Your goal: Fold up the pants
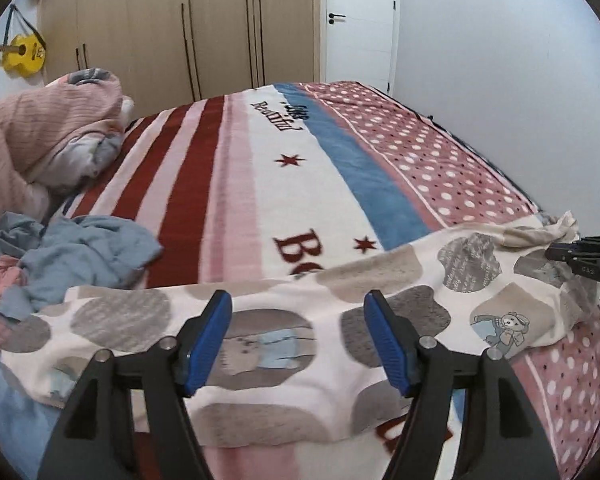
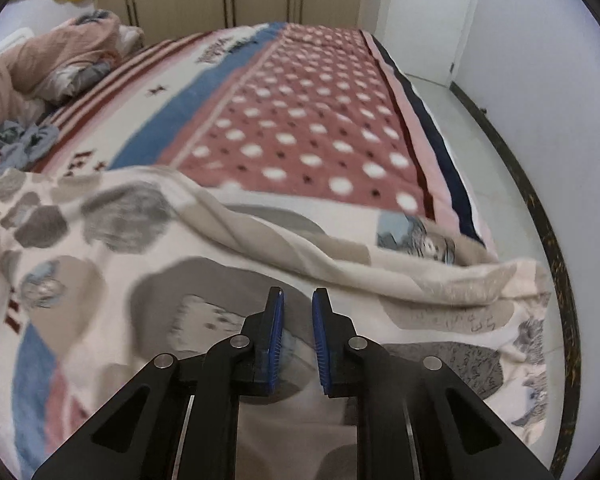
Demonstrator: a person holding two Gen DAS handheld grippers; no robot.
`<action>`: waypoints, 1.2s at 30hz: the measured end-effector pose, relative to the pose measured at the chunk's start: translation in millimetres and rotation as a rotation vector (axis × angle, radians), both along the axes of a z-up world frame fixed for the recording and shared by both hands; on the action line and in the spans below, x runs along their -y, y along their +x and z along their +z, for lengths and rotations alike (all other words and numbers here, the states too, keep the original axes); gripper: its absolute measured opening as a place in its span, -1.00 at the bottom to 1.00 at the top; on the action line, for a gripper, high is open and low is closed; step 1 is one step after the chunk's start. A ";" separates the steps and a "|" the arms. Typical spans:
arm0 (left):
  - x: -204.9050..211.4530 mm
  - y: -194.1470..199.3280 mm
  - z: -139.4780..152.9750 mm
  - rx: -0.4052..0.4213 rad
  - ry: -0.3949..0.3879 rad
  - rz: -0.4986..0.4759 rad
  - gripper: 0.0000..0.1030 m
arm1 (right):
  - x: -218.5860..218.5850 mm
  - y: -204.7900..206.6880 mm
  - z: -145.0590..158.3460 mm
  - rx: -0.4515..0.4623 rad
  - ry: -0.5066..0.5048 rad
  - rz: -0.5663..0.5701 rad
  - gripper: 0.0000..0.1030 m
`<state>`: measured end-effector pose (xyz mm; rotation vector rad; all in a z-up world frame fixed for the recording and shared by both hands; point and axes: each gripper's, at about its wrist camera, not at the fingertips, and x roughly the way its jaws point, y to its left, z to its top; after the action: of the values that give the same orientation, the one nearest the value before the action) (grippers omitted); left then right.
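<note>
The far half of the blanket (image 1: 268, 168) is bare, so a gripper could pass there. A heap of blue and pink clothes (image 1: 72, 256) blocks the left side, and a big pink quilt (image 1: 44, 132) is piled behind it. The pants (image 1: 300, 344) cover the near edge. The floor (image 2: 472, 128) beside the bed is open.

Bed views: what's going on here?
A person with two handheld grippers is working on patterned pants spread across the near edge of the bed. The left gripper is wide open over the fabric, gripping nothing. The right gripper is nearly closed over the other end; whether it pinches cloth is unclear. No fold is made yet.
</note>
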<state>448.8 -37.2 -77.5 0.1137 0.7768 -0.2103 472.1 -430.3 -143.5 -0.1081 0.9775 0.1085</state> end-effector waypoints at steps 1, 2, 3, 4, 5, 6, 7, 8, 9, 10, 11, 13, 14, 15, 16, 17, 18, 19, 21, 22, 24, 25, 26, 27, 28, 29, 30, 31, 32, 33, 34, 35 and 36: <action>4.4 2.8 -3.1 0.000 0.017 -0.003 0.26 | 3.7 3.7 -4.6 -0.001 -0.002 -0.008 -0.81; 8.2 4.9 -5.9 0.001 0.034 -0.004 0.26 | 6.3 6.8 -6.9 0.002 -0.002 -0.012 -0.81; 11.3 7.9 -8.3 0.003 0.047 -0.001 0.26 | 9.6 12.4 -8.3 0.011 0.001 -0.018 -0.81; 12.0 11.5 -11.4 0.001 0.056 0.005 0.26 | 11.1 15.5 -8.6 0.016 0.002 -0.022 -0.82; 11.1 14.4 -13.2 -0.005 0.057 0.009 0.26 | 12.7 20.5 -8.6 0.021 -0.001 -0.027 -0.82; 10.8 17.5 -15.6 -0.009 0.055 0.015 0.27 | 14.3 26.2 -7.7 0.028 -0.006 -0.033 -0.83; 10.2 20.8 -18.3 -0.012 0.049 0.020 0.28 | 14.5 31.1 -6.3 0.036 -0.012 -0.039 -0.84; 9.2 23.0 -21.1 -0.016 0.043 0.024 0.28 | 15.2 35.1 -4.9 0.048 -0.024 -0.049 -0.86; 9.1 26.1 -24.2 -0.018 0.037 0.028 0.28 | 16.0 39.7 -3.0 0.064 -0.042 -0.065 -0.87; 9.4 27.9 -26.3 -0.017 0.034 0.030 0.28 | 17.0 44.3 -2.2 0.072 -0.053 -0.075 -0.87; 9.7 29.6 -28.7 -0.016 0.030 0.032 0.28 | 19.2 49.6 -2.4 0.080 -0.066 -0.094 -0.87; 9.7 32.3 -31.9 -0.018 0.013 0.034 0.28 | 24.6 59.5 -3.7 0.078 -0.072 -0.124 -0.87; 9.9 33.6 -32.5 -0.022 0.007 0.032 0.28 | 26.8 62.1 -4.1 0.078 -0.072 -0.134 -0.87; 10.6 34.5 -32.6 -0.022 0.011 0.030 0.28 | 30.8 65.3 -4.4 0.080 -0.072 -0.151 -0.87; 11.4 35.4 -31.5 -0.018 0.022 0.033 0.28 | 34.4 67.2 -3.9 0.081 -0.072 -0.166 -0.87; 10.9 35.1 -30.0 -0.010 0.033 0.038 0.28 | 38.9 67.7 -2.4 0.084 -0.065 -0.182 -0.86; 9.0 34.5 -26.8 -0.001 0.040 0.047 0.29 | 44.6 65.7 1.3 0.092 -0.055 -0.194 -0.81; 6.2 33.9 -24.7 0.004 0.037 0.054 0.34 | 48.9 63.2 5.0 0.099 -0.051 -0.199 -0.79; -3.5 32.7 -18.2 0.013 0.025 0.078 0.48 | 64.6 50.7 17.8 0.122 -0.055 -0.218 -0.62; -8.5 31.8 -15.6 0.016 0.022 0.089 0.53 | 72.7 44.1 23.9 0.131 -0.054 -0.226 -0.61; -18.5 29.1 -11.3 0.016 0.016 0.102 0.53 | 97.1 26.8 36.7 0.138 -0.034 -0.256 -0.61; -24.3 26.6 -9.7 0.013 0.014 0.109 0.53 | 108.0 18.9 40.9 0.133 -0.021 -0.270 -0.61; -28.6 24.1 -8.8 0.012 0.012 0.115 0.53 | 119.8 10.7 43.4 0.123 -0.003 -0.281 -0.60; -33.5 20.4 -7.8 0.014 0.008 0.124 0.53 | 132.1 2.9 43.5 0.105 0.022 -0.288 -0.59; -36.5 17.8 -7.7 0.012 0.003 0.133 0.53 | 140.4 -3.1 42.0 0.095 0.040 -0.290 -0.59; -39.3 14.9 -7.6 0.008 -0.005 0.141 0.53 | 147.3 -8.4 38.9 0.086 0.057 -0.289 -0.59; -40.7 12.1 -7.8 0.004 -0.008 0.146 0.53 | 153.8 -12.2 33.8 0.075 0.079 -0.291 -0.59; -40.8 10.4 -7.9 0.002 -0.005 0.149 0.53 | 158.3 -14.1 29.3 0.069 0.096 -0.300 -0.59; -40.6 7.7 -7.6 0.006 0.002 0.152 0.53 | 163.7 -15.1 23.6 0.070 0.126 -0.318 -0.59; -39.8 4.3 -7.3 0.013 0.015 0.156 0.53 | 166.3 -15.2 20.2 0.075 0.144 -0.328 -0.59; -38.1 2.2 -6.9 0.020 0.024 0.156 0.53 | 168.5 -16.0 17.3 0.082 0.155 -0.341 -0.59; -36.6 -0.1 -6.6 0.028 0.034 0.154 0.53 | 169.6 -14.3 15.3 0.091 0.163 -0.350 -0.59; -35.0 -2.3 -6.6 0.037 0.046 0.152 0.54 | 170.5 -11.5 14.0 0.102 0.167 -0.356 -0.59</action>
<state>446.5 -2.2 -84.1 0.1009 0.7499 -0.0460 460.7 -600.8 -129.4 0.2124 0.8684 -0.1413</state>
